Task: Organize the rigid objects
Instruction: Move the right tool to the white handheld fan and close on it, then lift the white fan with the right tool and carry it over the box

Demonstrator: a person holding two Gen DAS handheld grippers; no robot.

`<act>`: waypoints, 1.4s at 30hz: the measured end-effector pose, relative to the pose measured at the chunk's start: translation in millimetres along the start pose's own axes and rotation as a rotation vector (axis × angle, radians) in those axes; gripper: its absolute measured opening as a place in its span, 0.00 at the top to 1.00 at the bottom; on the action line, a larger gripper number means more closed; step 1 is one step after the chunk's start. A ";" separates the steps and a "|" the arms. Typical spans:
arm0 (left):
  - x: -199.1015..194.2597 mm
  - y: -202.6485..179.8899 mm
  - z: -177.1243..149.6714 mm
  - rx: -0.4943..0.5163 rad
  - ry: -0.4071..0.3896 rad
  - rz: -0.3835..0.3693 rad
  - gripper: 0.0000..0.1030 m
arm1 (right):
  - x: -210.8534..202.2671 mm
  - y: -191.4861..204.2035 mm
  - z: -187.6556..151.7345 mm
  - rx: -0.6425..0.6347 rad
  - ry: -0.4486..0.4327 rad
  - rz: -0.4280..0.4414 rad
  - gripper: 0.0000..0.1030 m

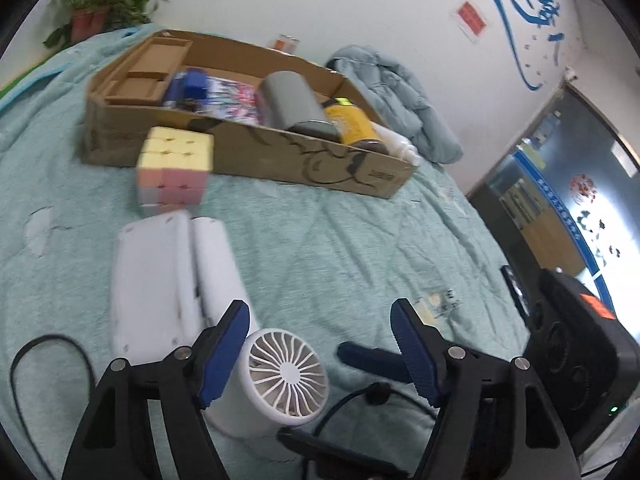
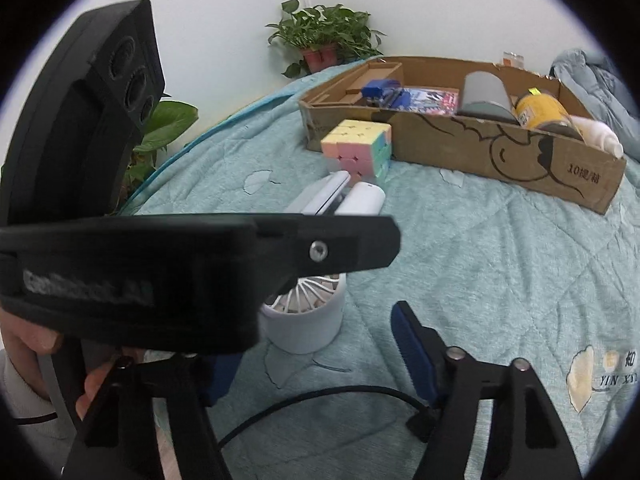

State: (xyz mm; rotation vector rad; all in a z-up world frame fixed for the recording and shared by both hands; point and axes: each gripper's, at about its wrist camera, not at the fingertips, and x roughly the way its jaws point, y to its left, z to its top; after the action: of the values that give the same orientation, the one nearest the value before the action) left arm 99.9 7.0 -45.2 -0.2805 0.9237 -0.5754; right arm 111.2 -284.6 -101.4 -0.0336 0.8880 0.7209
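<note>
A small white fan point(image 1: 280, 380) lies on the teal bedspread, close below my left gripper point(image 1: 320, 344), which is open and empty; its left finger sits beside the fan. A white folded device point(image 1: 168, 272) and a pastel puzzle cube point(image 1: 174, 164) lie beyond it. A cardboard box point(image 1: 280, 152) holds a grey cylinder point(image 1: 296, 104), a yellow jar point(image 1: 352, 124) and a blue object point(image 1: 192, 84). My right gripper point(image 2: 320, 360) is open and empty near the fan point(image 2: 304, 312); the left gripper's body hides its left finger. The cube point(image 2: 358, 148) and box point(image 2: 480, 148) lie ahead.
A grey-blue jacket point(image 1: 396, 96) lies behind the box. Potted plants point(image 1: 100, 4) stand at the bed's far corner by the wall. A black cable point(image 2: 320, 400) runs across the bedspread point(image 2: 500, 260) under the right gripper. A white bottle point(image 2: 596, 136) pokes out of the box.
</note>
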 end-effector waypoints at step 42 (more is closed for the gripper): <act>61.6 29.1 38.3 -0.151 0.195 0.052 0.67 | -5.5 -4.8 -8.9 0.045 -0.062 -0.140 0.44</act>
State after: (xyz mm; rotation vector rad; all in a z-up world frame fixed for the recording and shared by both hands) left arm 169.9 -5.4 -77.6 -0.3390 1.1625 -0.4921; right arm 105.6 -294.1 -104.4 -0.0330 0.8332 0.5685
